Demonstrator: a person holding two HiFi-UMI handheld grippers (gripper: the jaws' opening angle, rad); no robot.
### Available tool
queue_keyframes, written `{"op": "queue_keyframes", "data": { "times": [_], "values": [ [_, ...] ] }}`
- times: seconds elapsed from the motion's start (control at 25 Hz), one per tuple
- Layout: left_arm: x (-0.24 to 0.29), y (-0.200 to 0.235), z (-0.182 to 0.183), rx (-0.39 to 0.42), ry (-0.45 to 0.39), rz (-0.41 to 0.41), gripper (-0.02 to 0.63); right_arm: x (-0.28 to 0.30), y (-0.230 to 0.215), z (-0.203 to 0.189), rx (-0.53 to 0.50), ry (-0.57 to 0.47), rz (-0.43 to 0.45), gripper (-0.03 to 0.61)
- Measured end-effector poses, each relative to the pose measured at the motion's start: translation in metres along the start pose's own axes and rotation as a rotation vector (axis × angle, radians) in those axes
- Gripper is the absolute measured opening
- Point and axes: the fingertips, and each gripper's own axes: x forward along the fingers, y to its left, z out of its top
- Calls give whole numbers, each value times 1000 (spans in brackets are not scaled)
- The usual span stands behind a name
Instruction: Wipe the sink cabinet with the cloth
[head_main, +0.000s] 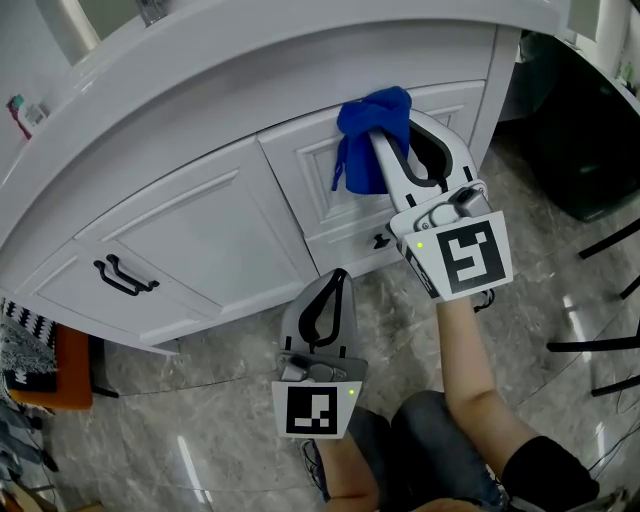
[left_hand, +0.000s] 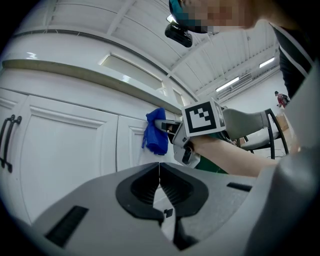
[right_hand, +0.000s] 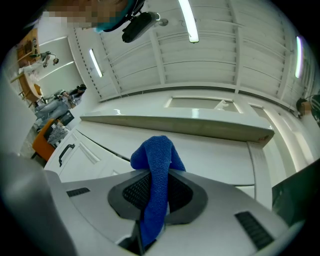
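Observation:
A blue cloth (head_main: 372, 138) is pinched in my right gripper (head_main: 392, 128) and pressed against the upper drawer front of the white sink cabinet (head_main: 210, 230). In the right gripper view the cloth (right_hand: 156, 185) bulges out over the jaws and hangs down between them, just under the countertop edge (right_hand: 175, 125). My left gripper (head_main: 338, 280) is held low in front of the cabinet's base, shut with nothing between its jaws. From the left gripper view, the cloth (left_hand: 156, 132) and the right gripper's marker cube (left_hand: 204, 117) show ahead, in front of the cabinet doors (left_hand: 65, 150).
A black handle (head_main: 124, 276) sits on the left cabinet door, another small black pull (head_main: 380, 240) on the lower drawer. An orange stool (head_main: 62, 372) stands at the left. Black chair legs (head_main: 600, 300) and a dark bin (head_main: 580, 150) are to the right on the marble floor.

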Motion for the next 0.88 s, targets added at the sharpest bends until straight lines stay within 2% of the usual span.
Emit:
{"op": "queue_keyframes", "data": {
  "times": [0.88],
  "values": [
    [1,-5,1,0,1,-11,6,-15,-42,-11,-20,25,-90,60]
  ]
}}
